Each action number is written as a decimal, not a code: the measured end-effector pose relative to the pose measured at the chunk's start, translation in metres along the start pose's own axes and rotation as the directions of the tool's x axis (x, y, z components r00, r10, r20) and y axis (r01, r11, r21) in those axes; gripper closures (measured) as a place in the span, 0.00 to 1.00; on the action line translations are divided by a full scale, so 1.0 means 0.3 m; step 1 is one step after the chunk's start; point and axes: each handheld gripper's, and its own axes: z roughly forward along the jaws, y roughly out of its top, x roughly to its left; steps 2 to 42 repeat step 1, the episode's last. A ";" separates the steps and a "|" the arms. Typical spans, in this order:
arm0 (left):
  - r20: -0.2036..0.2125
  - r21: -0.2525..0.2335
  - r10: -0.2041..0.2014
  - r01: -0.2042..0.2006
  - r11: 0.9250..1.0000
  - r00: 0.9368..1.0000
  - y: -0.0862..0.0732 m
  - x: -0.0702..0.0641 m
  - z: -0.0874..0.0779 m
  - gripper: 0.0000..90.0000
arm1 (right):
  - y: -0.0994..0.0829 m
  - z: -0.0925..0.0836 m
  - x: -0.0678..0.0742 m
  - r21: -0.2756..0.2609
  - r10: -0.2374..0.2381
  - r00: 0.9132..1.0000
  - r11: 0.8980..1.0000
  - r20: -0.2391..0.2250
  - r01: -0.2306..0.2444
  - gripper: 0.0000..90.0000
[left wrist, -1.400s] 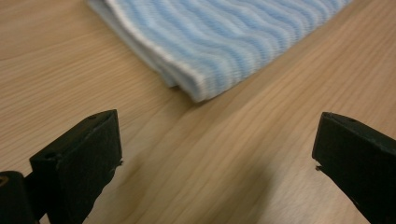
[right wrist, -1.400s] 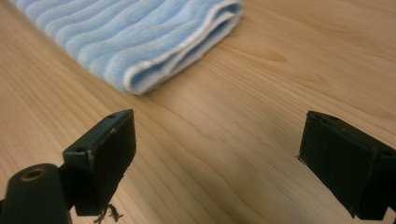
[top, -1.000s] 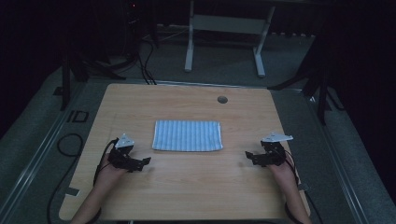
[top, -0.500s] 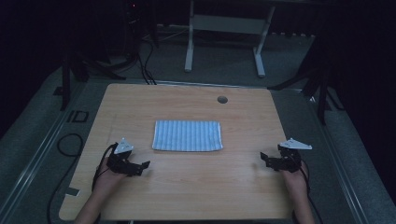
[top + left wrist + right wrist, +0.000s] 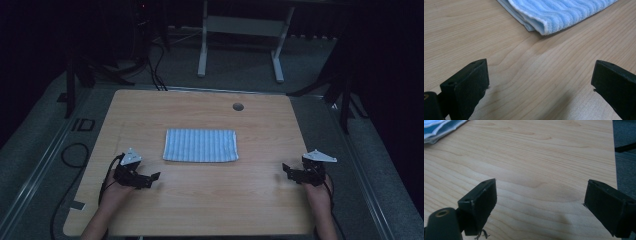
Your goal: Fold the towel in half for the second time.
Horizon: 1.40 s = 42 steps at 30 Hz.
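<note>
The folded blue striped cloth [image 5: 201, 145] lies long-side across the table between both hands; the left gripper [image 5: 148, 179] sits nearer its corner than the right gripper [image 5: 288, 170]; both are spread wide, holding nothing.

The left tongs [image 5: 152, 178] sit low near the desk's [image 5: 210, 200] front-left corner, jaws spread wide and empty. The right tongs [image 5: 287, 170] sit near its right edge, jaws likewise apart, gripping nothing.

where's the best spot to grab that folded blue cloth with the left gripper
Probably its near-left corner, coming in low from the near side. The cloth lies flat, and in the left gripper view its layered folded edge faces the open left gripper.
</note>
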 end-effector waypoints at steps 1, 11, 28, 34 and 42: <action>0.002 0.001 0.000 0.000 1.000 1.000 -0.001 0.000 0.001 0.02 | -0.001 0.000 -0.001 -0.003 0.002 1.000 1.000 0.003 -0.002 0.12; 0.002 0.001 0.000 0.000 1.000 1.000 -0.001 0.000 0.001 0.02 | -0.001 0.000 -0.001 -0.003 0.002 1.000 1.000 0.003 -0.002 0.12; 0.002 0.001 0.000 0.000 1.000 1.000 -0.001 0.000 0.001 0.02 | -0.001 0.000 -0.001 -0.003 0.002 1.000 1.000 0.003 -0.002 0.12; 0.002 0.001 0.000 0.000 1.000 1.000 -0.001 0.000 0.001 0.02 | -0.001 0.000 -0.001 -0.003 0.002 1.000 1.000 0.003 -0.002 0.12; 0.002 0.001 0.000 0.000 1.000 1.000 -0.001 0.000 0.001 0.02 | -0.001 0.000 -0.001 -0.003 0.002 1.000 1.000 0.003 -0.002 0.12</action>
